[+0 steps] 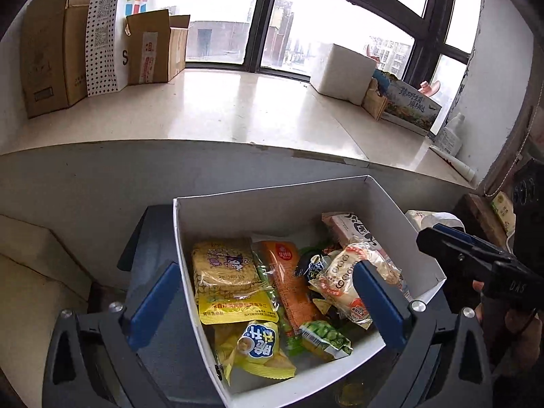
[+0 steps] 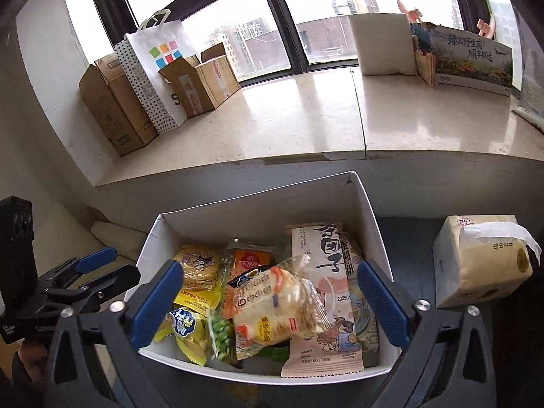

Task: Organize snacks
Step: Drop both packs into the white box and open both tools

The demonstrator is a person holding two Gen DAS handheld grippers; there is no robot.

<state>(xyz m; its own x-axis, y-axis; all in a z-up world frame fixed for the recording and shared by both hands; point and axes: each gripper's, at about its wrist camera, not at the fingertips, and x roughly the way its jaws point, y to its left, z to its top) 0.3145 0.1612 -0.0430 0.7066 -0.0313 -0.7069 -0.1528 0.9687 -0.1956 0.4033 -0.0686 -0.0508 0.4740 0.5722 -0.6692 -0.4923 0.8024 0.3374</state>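
Note:
A white open box (image 1: 272, 200) (image 2: 370, 210) stands on a dark surface and holds several snack packets: a yellow cartoon pack (image 1: 222, 265) (image 2: 200, 265), an orange pack (image 1: 285, 278), a clear rice-cracker bag (image 1: 346, 282) (image 2: 272, 306), green peas (image 1: 324, 335) (image 2: 219, 333) and a tall beige pack (image 2: 326, 289). My left gripper (image 1: 268, 302) is open and empty above the box's near left side. My right gripper (image 2: 268, 302) is open and empty over the box's near edge. Each gripper shows in the other's view, the right (image 1: 476, 255) and the left (image 2: 88, 272).
A tissue pack (image 2: 482, 261) lies right of the box. Behind is a pale window ledge (image 1: 221, 108) with cardboard boxes (image 1: 51, 51), a dotted paper bag (image 1: 112, 30), a white foam box (image 1: 343, 71) and a printed carton (image 1: 411, 105).

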